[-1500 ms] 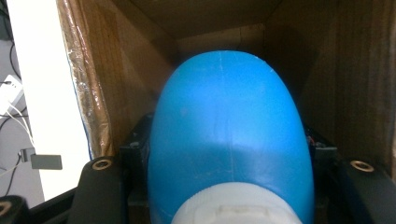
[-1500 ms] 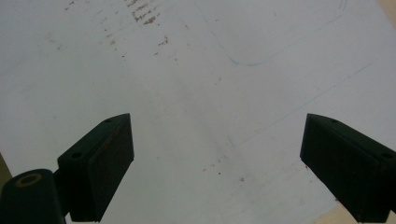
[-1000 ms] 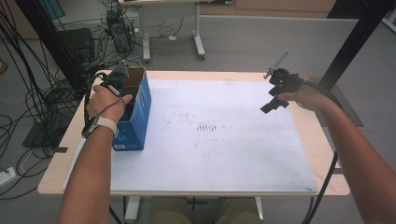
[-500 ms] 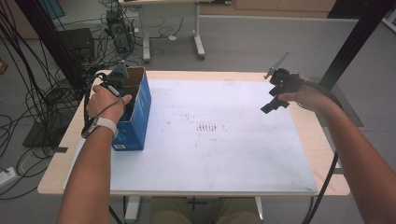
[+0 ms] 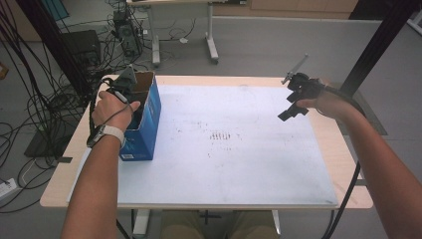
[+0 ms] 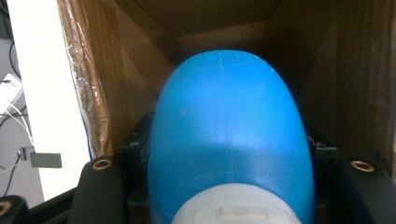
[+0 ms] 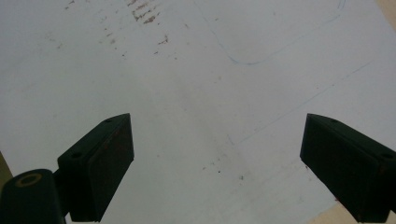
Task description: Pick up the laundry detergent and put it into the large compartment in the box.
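Two bare forearms reach forward from the near edge of the high view, one on each side. The left hand [image 5: 113, 105], a watch strapped at its wrist, grips the left hand-held gripper [image 5: 125, 83] with knuckles up and the tool tipped downward at the far left. In the left gripper view its jaws stand apart on either side of a rounded blue form. The right hand [image 5: 326, 102] holds the right hand-held gripper [image 5: 292, 108] raised at the far right, angled down and inward, jaws spread wide with nothing between them.
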